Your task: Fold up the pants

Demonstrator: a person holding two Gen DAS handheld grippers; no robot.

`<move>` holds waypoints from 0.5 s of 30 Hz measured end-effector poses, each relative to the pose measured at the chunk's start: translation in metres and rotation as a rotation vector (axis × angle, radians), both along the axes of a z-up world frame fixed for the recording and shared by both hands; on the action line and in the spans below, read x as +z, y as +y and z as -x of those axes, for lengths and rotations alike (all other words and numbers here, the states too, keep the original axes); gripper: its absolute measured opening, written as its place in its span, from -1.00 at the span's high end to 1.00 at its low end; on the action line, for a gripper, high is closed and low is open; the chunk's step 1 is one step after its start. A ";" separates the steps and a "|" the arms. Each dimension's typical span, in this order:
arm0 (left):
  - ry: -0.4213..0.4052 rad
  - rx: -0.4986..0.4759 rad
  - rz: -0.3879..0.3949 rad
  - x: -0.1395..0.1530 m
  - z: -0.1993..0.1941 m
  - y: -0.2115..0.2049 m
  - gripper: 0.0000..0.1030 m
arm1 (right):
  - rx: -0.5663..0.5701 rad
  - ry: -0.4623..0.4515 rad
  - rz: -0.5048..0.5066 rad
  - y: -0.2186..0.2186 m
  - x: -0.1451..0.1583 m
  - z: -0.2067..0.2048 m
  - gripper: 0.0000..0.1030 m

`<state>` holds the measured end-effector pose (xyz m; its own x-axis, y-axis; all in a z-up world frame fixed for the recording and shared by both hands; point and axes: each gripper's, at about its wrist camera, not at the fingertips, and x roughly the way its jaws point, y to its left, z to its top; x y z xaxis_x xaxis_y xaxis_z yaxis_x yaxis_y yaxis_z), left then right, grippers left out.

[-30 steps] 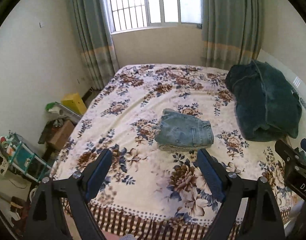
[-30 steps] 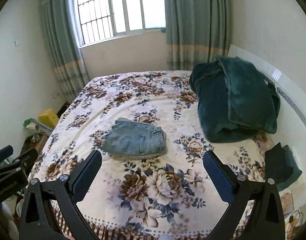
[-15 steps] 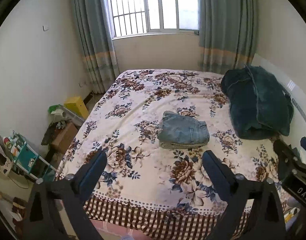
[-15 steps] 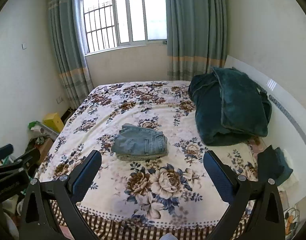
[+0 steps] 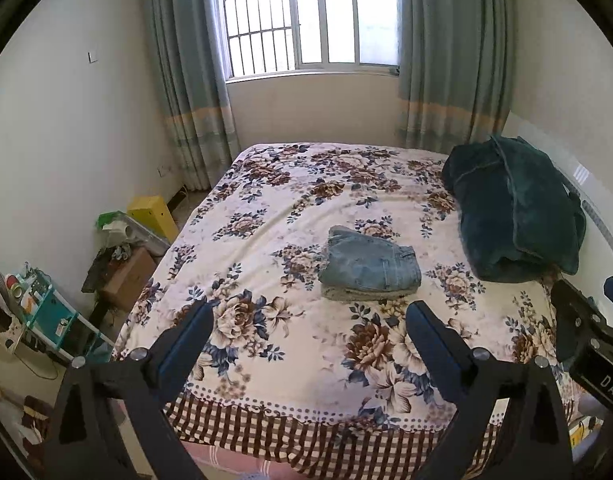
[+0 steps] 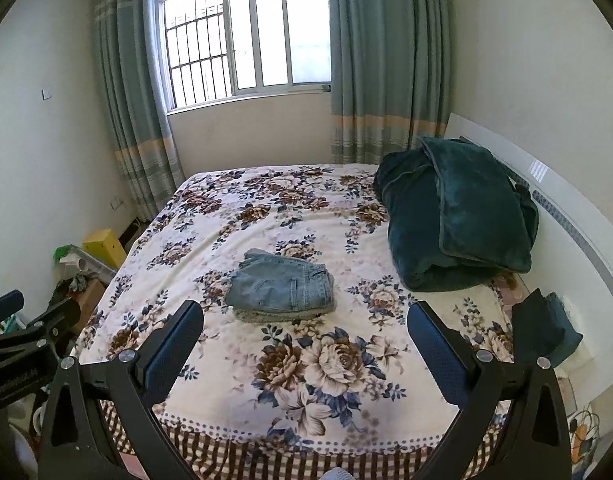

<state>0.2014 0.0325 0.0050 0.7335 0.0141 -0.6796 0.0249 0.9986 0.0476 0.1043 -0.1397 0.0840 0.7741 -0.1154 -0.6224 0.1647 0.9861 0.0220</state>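
Observation:
Light blue denim pants [image 5: 368, 266] lie folded into a compact stack in the middle of the floral bed [image 5: 266, 216]; they also show in the right wrist view [image 6: 282, 288]. My left gripper [image 5: 308, 322] is open and empty, held back over the foot of the bed, well short of the pants. My right gripper [image 6: 306, 322] is open and empty too, at a similar distance. Each gripper shows at the edge of the other's view.
A dark green blanket [image 6: 454, 216] is piled at the bed's right side by the white headboard [image 6: 566, 216]. A yellow box [image 5: 152, 214], cardboard box and cluttered shelf [image 5: 46, 316] stand on the floor left of the bed. Curtains flank the window [image 5: 306, 20].
Both grippers have pulled back and up from the bed; the folded pants look smaller and farther away. The pants have not moved.

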 end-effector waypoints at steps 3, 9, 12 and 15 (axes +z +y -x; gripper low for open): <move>-0.001 0.001 -0.001 0.000 0.000 0.001 -0.91 | 0.005 0.005 -0.006 0.002 0.002 0.000 -1.00; -0.009 -0.004 -0.005 0.004 0.005 0.003 -0.91 | 0.006 0.008 -0.011 0.002 0.001 -0.001 -1.00; -0.004 -0.005 -0.003 0.005 0.004 0.004 -0.91 | 0.007 0.011 -0.015 0.001 0.001 -0.001 -1.00; -0.007 -0.001 -0.006 0.006 0.006 0.005 -0.91 | 0.013 0.018 -0.013 0.002 -0.001 -0.003 -1.00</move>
